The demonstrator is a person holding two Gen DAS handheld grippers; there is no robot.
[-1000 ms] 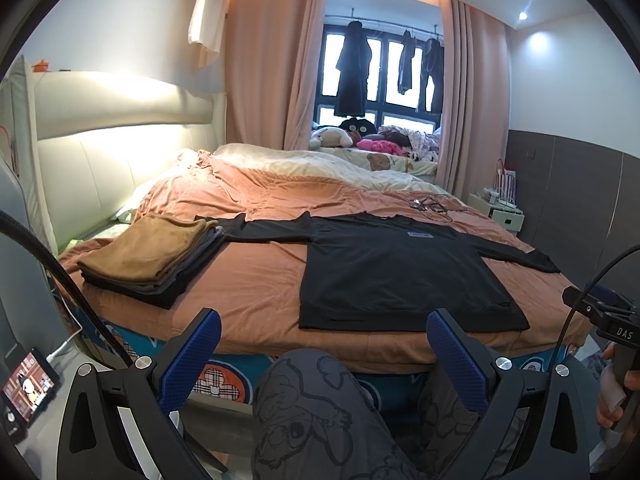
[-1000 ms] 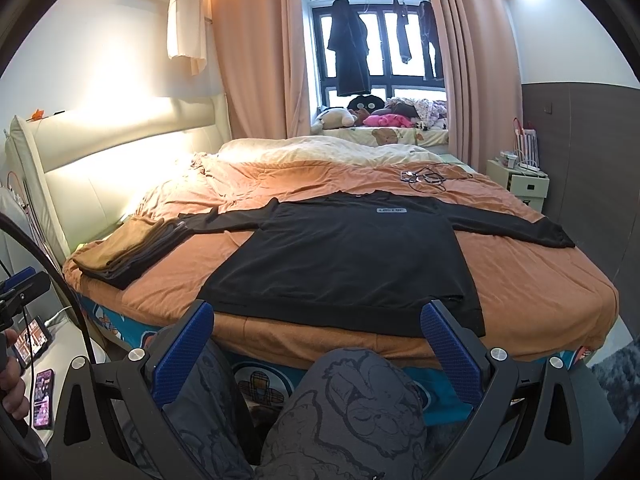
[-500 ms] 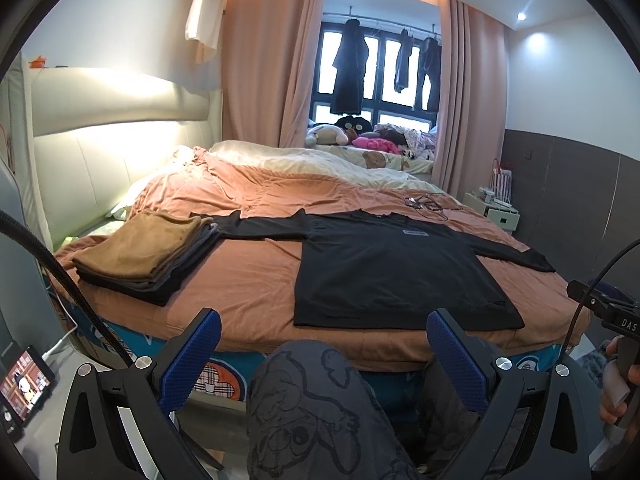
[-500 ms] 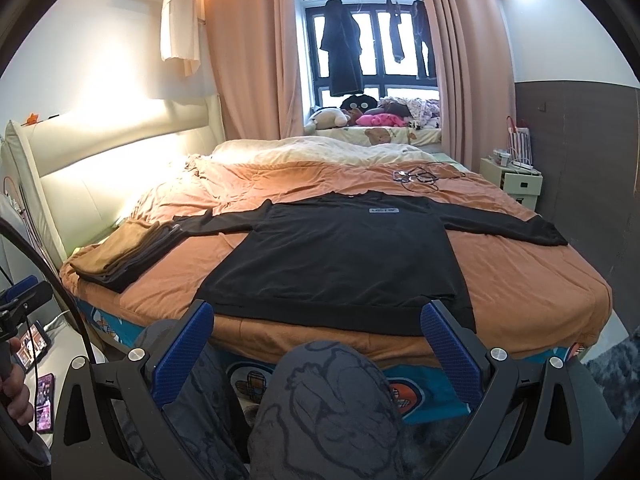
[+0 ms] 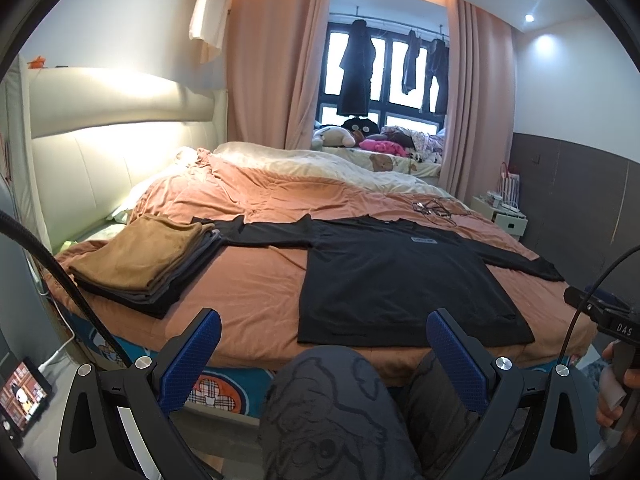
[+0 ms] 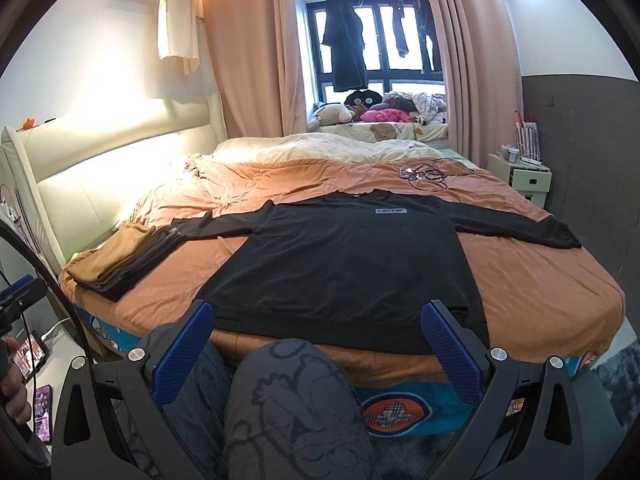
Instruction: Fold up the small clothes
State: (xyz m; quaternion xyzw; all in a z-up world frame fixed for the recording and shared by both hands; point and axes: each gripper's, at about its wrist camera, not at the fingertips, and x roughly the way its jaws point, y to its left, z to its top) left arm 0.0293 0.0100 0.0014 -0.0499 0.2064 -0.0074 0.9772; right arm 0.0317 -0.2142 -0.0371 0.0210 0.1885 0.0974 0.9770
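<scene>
Folding stage: not begun; black shirt (image 6: 340,264) is laid flat on bed (image 6: 540,292).
Change: both views have drifted slightly back.
Tongs: left gripper (image 5: 324,350) and right gripper (image 6: 318,340) are held apart, empty.

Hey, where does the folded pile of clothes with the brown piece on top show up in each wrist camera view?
Left wrist view: the folded pile lies left of centre on the bed, close and large.
Right wrist view: the folded pile sits at the far left edge of the bed, smaller and seen edge-on.
Shared landmark: the black long-sleeved shirt, whose sleeve reaches toward the pile in both.
</scene>
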